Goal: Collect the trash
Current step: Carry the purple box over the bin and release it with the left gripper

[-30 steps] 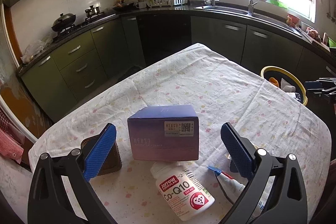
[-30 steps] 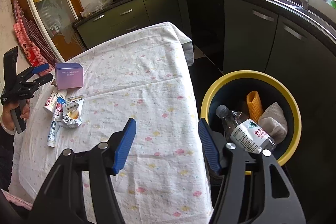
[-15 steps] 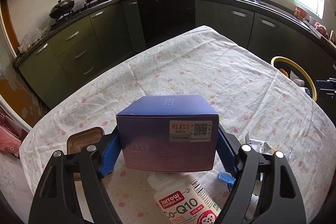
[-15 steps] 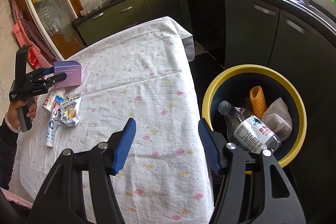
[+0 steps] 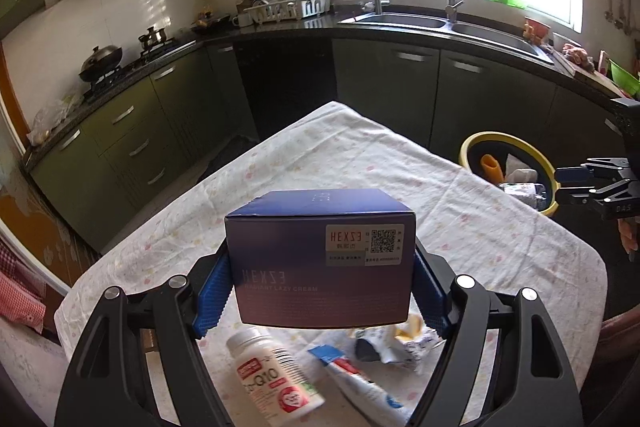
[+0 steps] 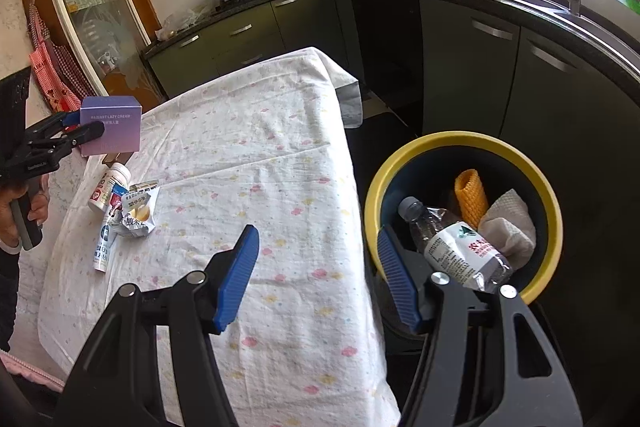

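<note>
**Cream box lifted clear of the table**

My left gripper (image 5: 320,291) had its blue pads clamped on the two sides of the purple cream box (image 5: 320,259), which sat between them, raised off the flowered tablecloth (image 5: 344,163). Its label and printed side faced my camera. From my right-hand camera the same box (image 6: 112,123) showed in the air above the far corner of the table, with the hand (image 6: 24,203) on the grip handle below it.

Under the box, on the cloth, lay the remaining litter: a white supplement bottle (image 5: 276,375) on its side, a squeezed tube (image 5: 360,383) beside it, and a crumpled foil wrapper (image 5: 392,343) just beyond the tube. A brown item near the box was too hidden to name.

My right gripper (image 6: 316,275) hung with its jaws spread and nothing between them, poised over the table edge nearest the yellow-rimmed bin (image 6: 552,219). The bin stood on the floor just beside the table and held a plastic water bottle (image 6: 452,247), an orange ridged roll (image 6: 472,195) and a wad of white paper (image 6: 508,223).
</note>
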Motion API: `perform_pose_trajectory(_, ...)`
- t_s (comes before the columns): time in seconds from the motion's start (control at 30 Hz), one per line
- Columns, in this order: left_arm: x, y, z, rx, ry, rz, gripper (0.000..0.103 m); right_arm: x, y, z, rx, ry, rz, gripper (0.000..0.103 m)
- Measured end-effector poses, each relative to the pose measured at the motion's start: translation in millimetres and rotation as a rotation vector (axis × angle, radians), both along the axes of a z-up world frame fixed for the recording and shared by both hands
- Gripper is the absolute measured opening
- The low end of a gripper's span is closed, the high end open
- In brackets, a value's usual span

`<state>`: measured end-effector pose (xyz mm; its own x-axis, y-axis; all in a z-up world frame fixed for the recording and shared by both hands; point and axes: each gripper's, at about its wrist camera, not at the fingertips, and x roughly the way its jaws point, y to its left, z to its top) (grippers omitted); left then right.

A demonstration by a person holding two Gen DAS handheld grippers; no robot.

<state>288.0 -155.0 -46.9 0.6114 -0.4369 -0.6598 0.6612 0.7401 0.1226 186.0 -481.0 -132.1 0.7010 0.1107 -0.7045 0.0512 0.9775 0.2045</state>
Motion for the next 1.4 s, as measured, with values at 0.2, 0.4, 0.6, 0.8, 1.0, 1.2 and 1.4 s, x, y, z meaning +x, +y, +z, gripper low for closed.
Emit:
perform_pose_trajectory(0.2, -33.6, -66.7, 20.4, -0.029, 0.015, -0.143, 0.077, -37.2, -37.5, 5.5, -0.029, -0.009, -0.084, 0.059)
perform_pose_trajectory(0.4, -57.4, -152.5, 20.5, -0.031, 0.049, -0.299, 0.077, -76.6, -80.3, 1.5, -0.015, -0.014, -0.186, 0.059)
perform_pose_trajectory(0.6, -64.7, -238.4, 3.3, -0.001, 0.088, -0.391, 0.077, -100.0, -114.2, -5.4, 0.032, -0.032, -0.253, 0.059)
perform_pose_trajectory(0.8, -50.7, -307.7, -21.8, 0.009, 0.143, -0.422, 0.077, -106.4, -129.8, -13.0, 0.065, -0.039, -0.27, 0.059)
perform_pose_trajectory(1.0, -26.4, -356.0, -61.3, 0.011, 0.204, -0.386, 0.086, -105.3, -137.6, -21.0, 0.087, -0.026, -0.286, 0.059)
perform_pose_trajectory(1.2, -36.5, -333.8, -54.4, -0.047, 0.177, -0.356, 0.085, -102.5, -132.2, -21.6, 0.088, -0.023, -0.271, 0.06)
perform_pose_trajectory(1.4, -54.3, -263.0, -21.4, -0.144, 0.144, -0.298, 0.086, -92.5, -119.7, -23.2, 0.083, -0.012, -0.23, 0.061)
